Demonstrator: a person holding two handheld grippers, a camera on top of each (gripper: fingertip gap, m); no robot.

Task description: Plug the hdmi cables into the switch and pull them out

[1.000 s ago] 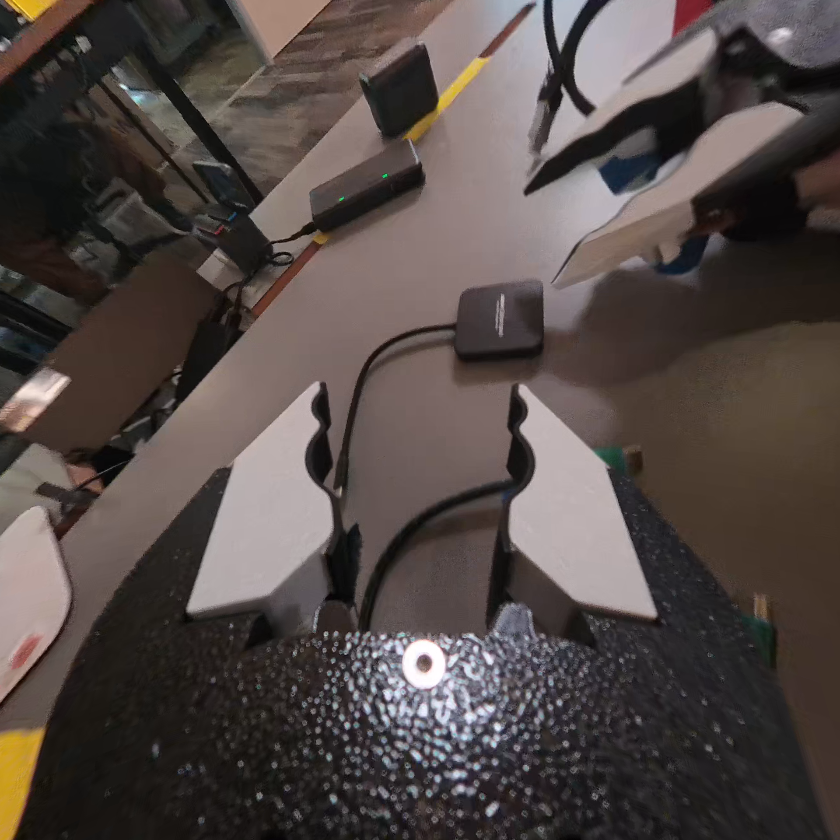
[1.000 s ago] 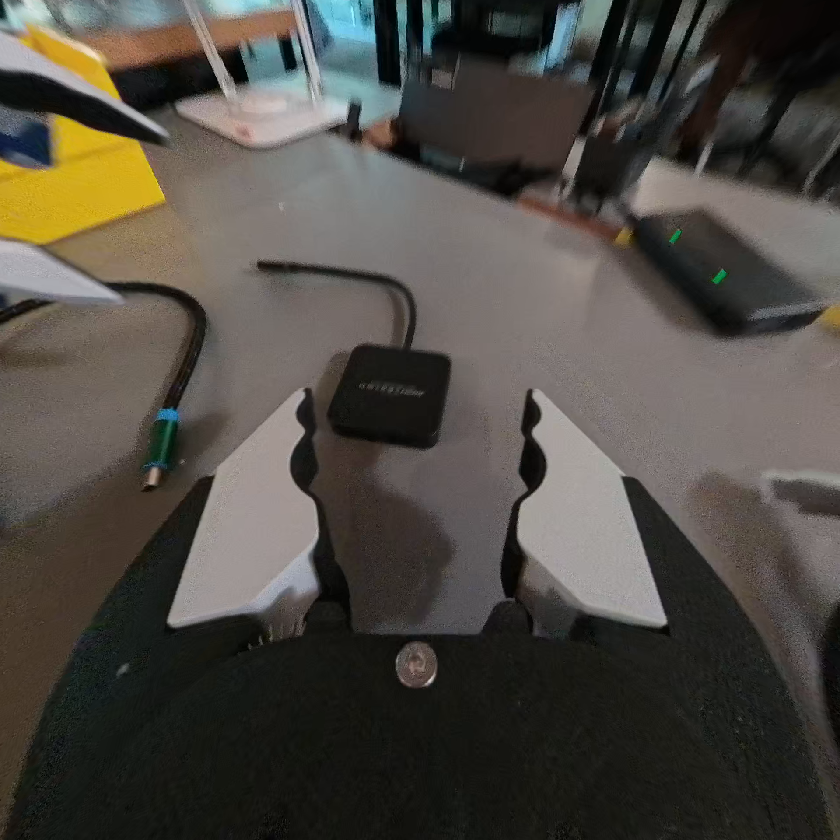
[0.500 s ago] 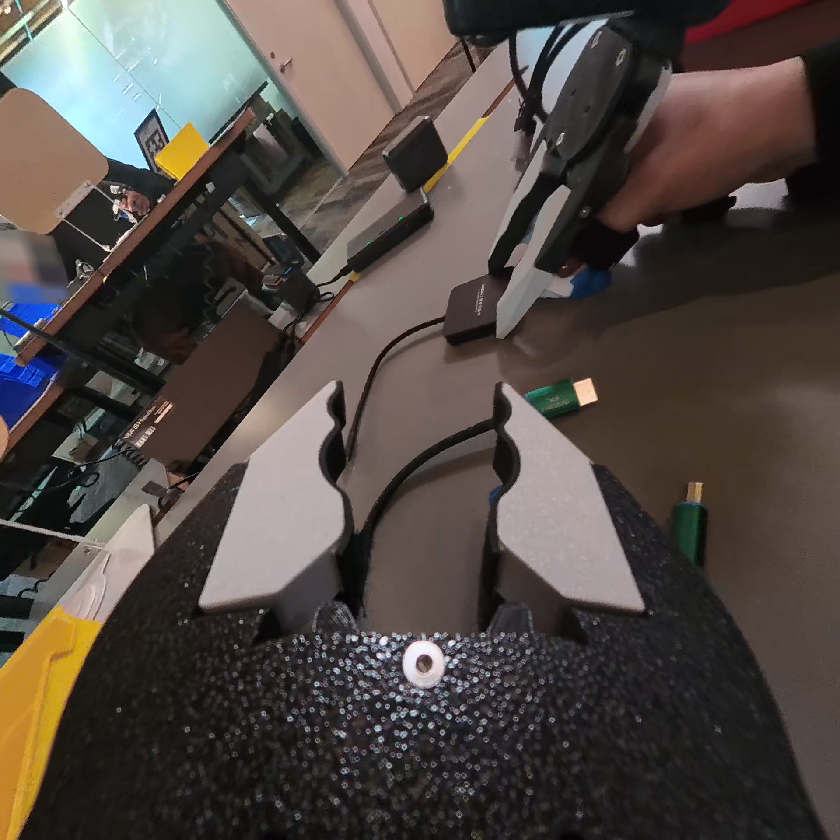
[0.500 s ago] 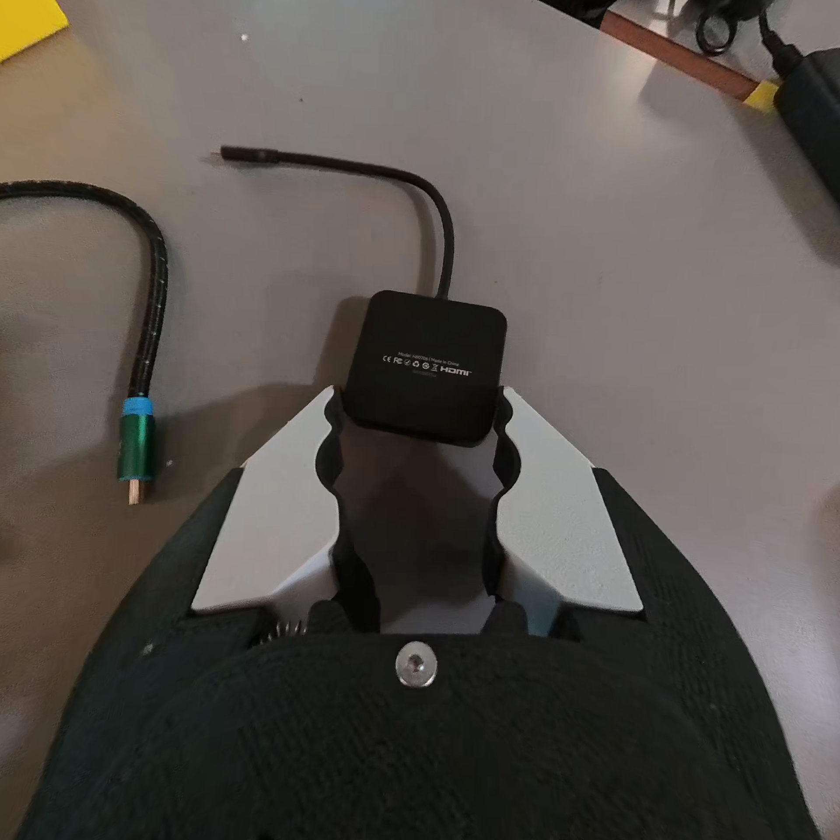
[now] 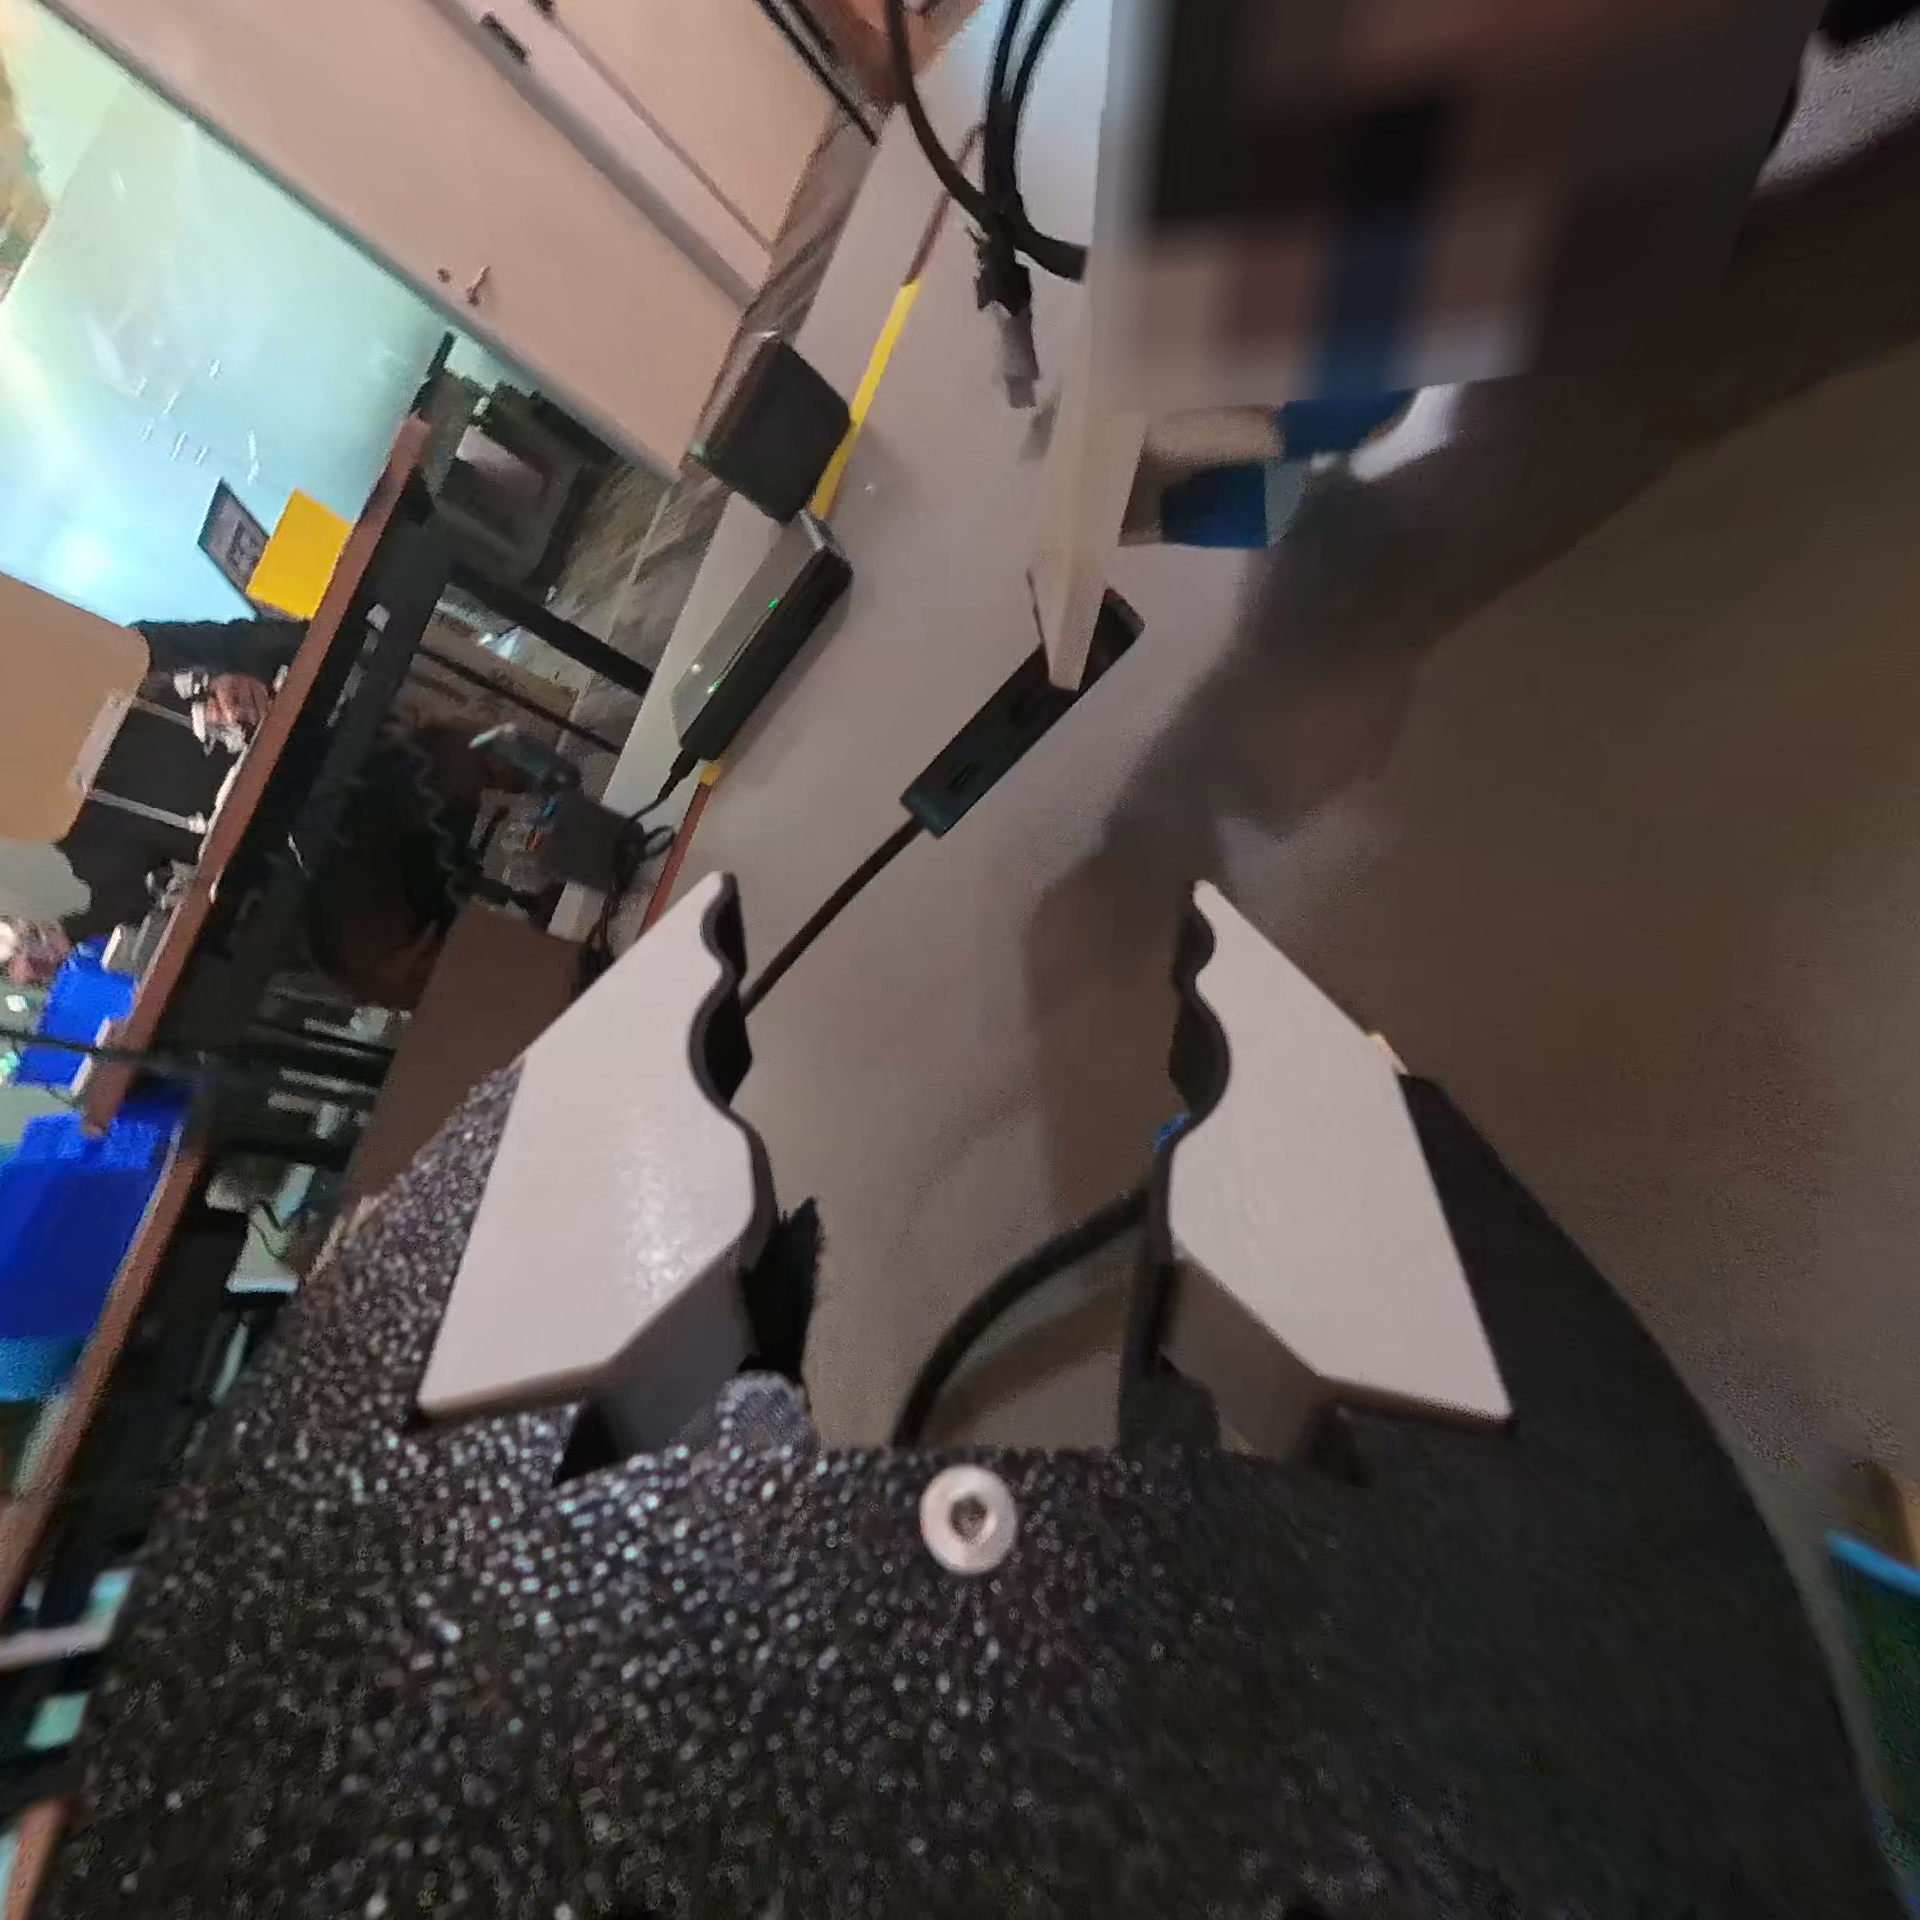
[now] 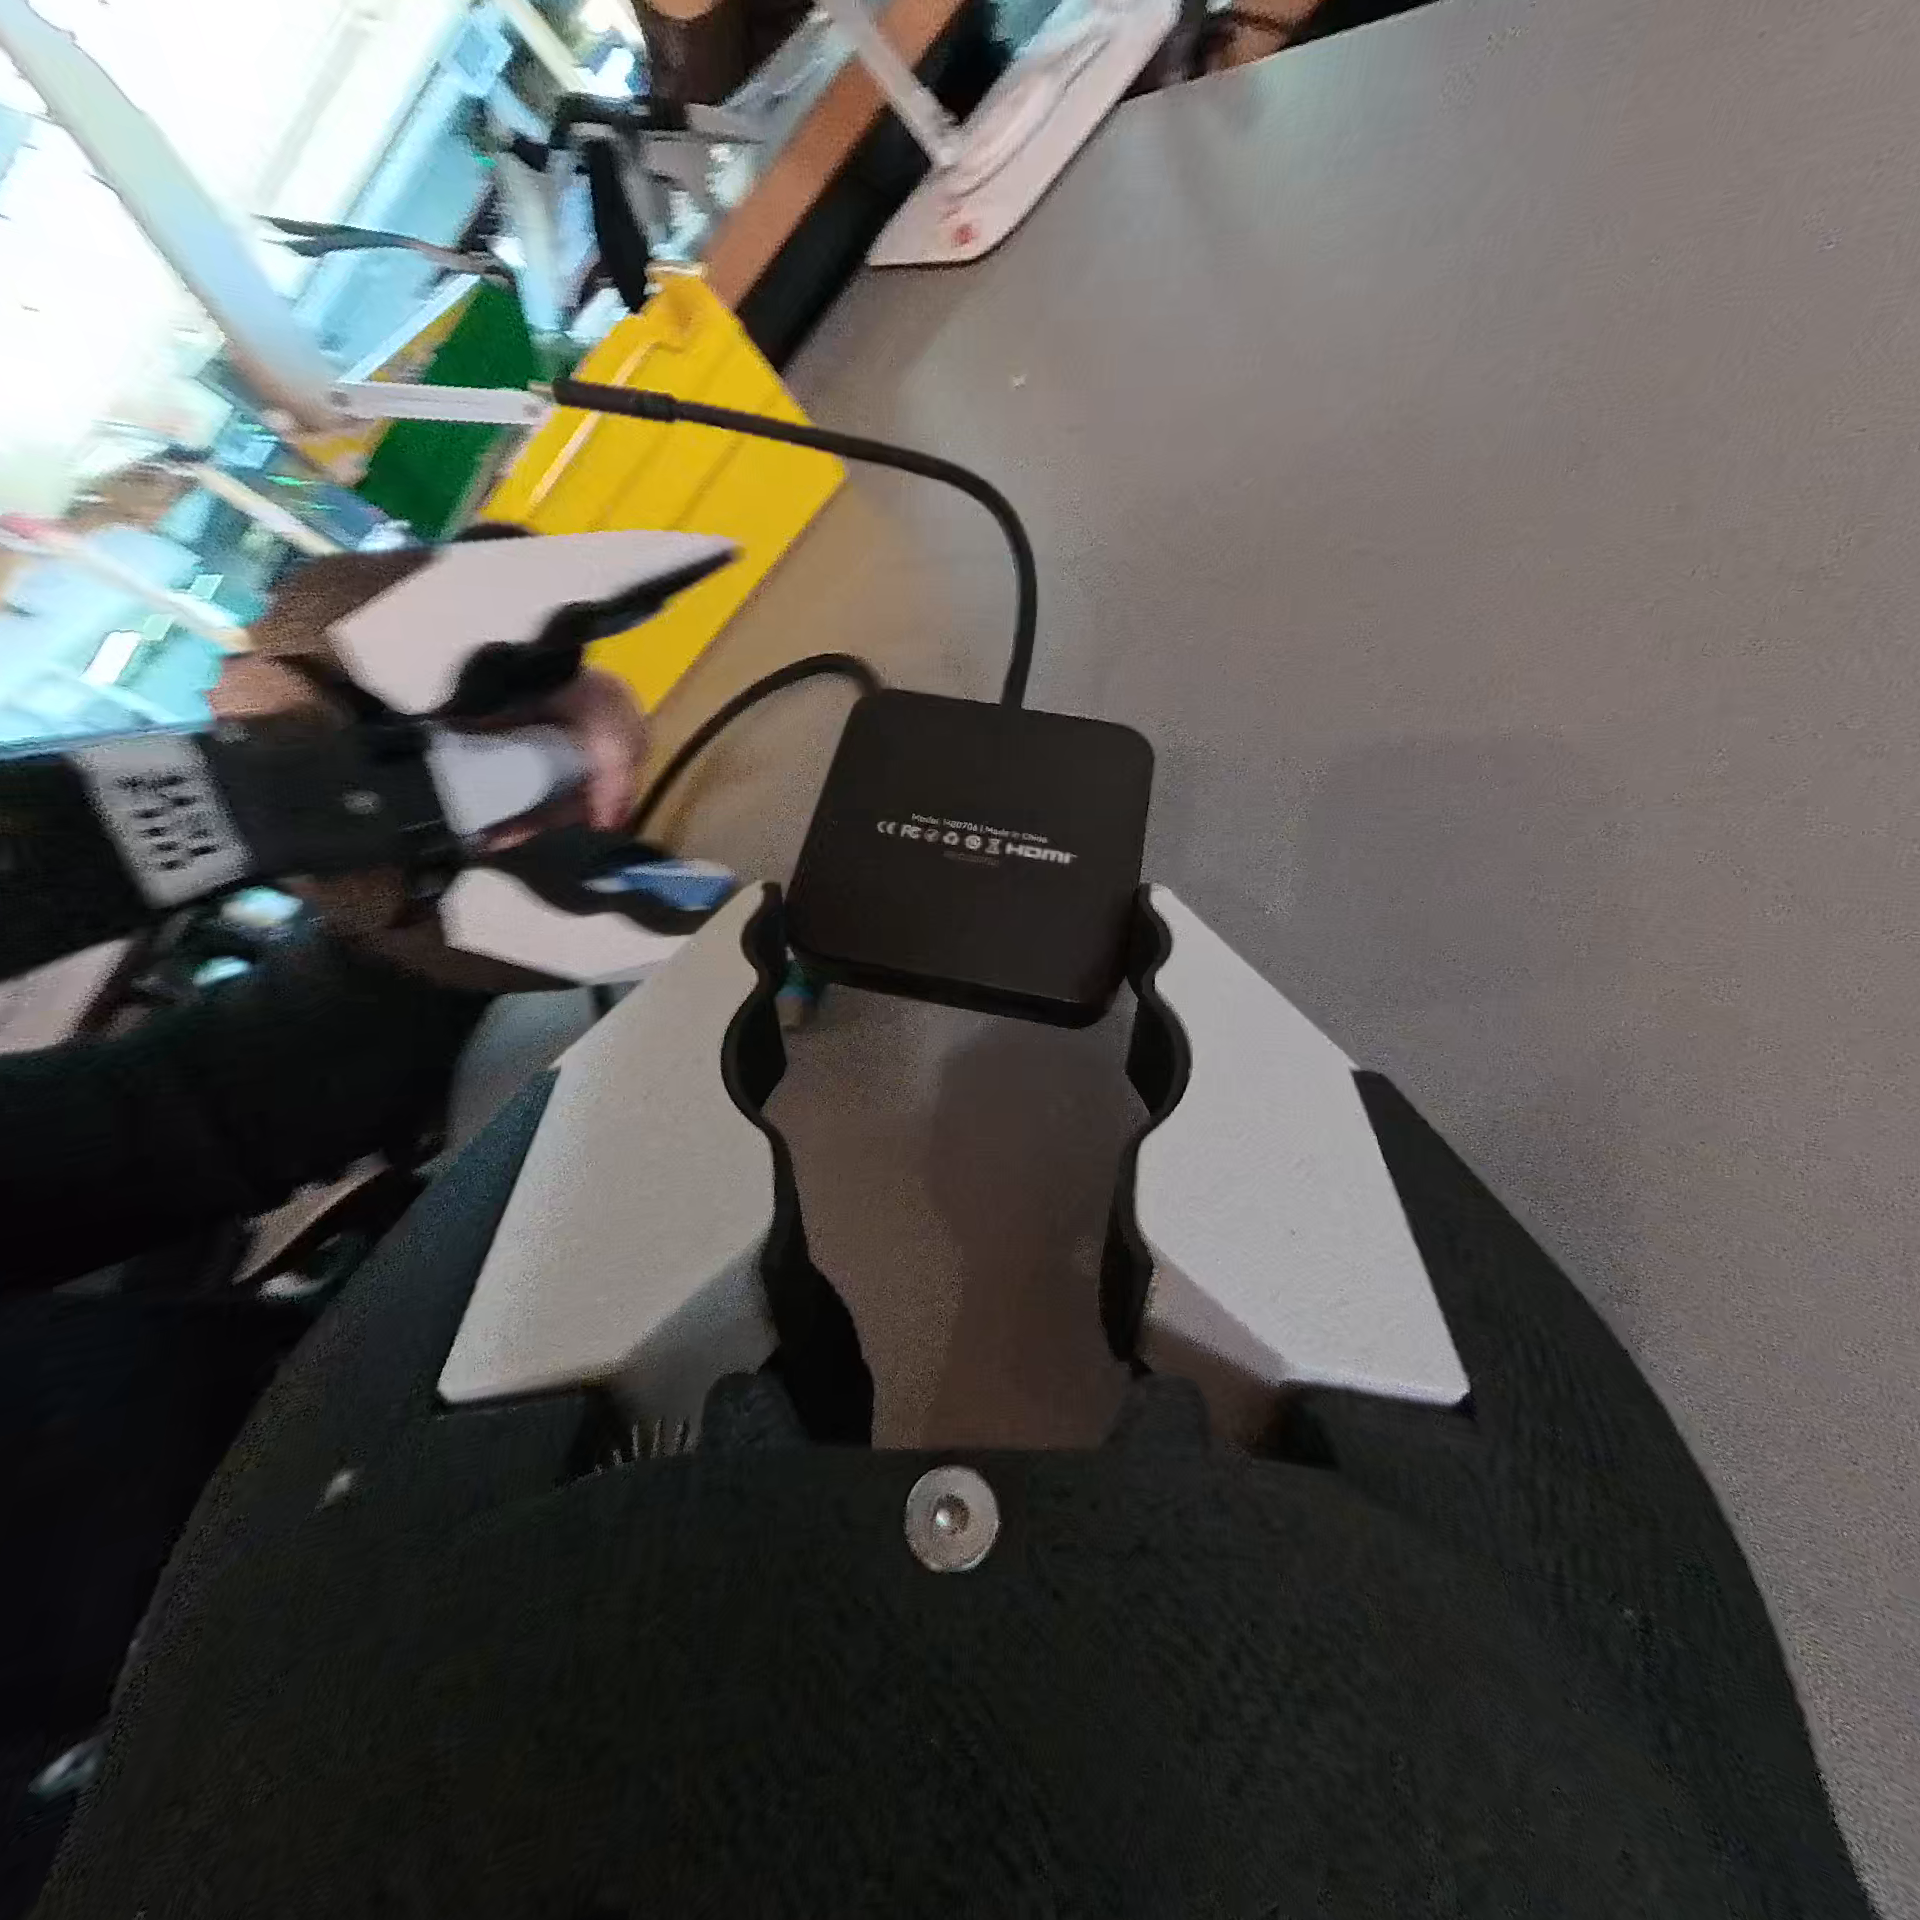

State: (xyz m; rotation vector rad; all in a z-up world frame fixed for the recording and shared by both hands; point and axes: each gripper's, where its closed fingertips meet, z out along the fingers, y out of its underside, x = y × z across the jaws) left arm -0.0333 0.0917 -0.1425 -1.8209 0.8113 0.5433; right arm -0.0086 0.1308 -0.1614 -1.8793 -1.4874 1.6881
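The black square switch (image 6: pixel 977 852) is held by its near edge in my shut right gripper (image 6: pixel 956 904), up off the grey table (image 6: pixel 1507 623). Its thin pigtail cable (image 6: pixel 997 520) hangs free in the air. In the left wrist view the switch (image 5: pixel 1013 717) shows edge-on under one right finger (image 5: pixel 1070 520). My left gripper (image 5: pixel 956 925) is open and empty, low over the table, short of the switch. A black HDMI cable (image 5: pixel 997 1299) lies under it. A blurred green plug (image 5: pixel 1881 1621) lies at the right edge. The left gripper (image 6: pixel 686 727) shows blurred to the switch's left.
A yellow box (image 6: pixel 665 488) and a white pad (image 6: pixel 966 208) sit on the far part of the table. Two black devices (image 5: pixel 769 644) (image 5: pixel 779 431) lie near the table's left edge, marked with yellow tape. A bundle of black cables (image 5: pixel 997 208) hangs at the back. My left gripper's tips are some 12 cm from the blurred green plug (image 5: pixel 1881 1621).
My right gripper has shut on the switch and raised and tilted it off the table. My left gripper has moved closer to the switch and tilted.
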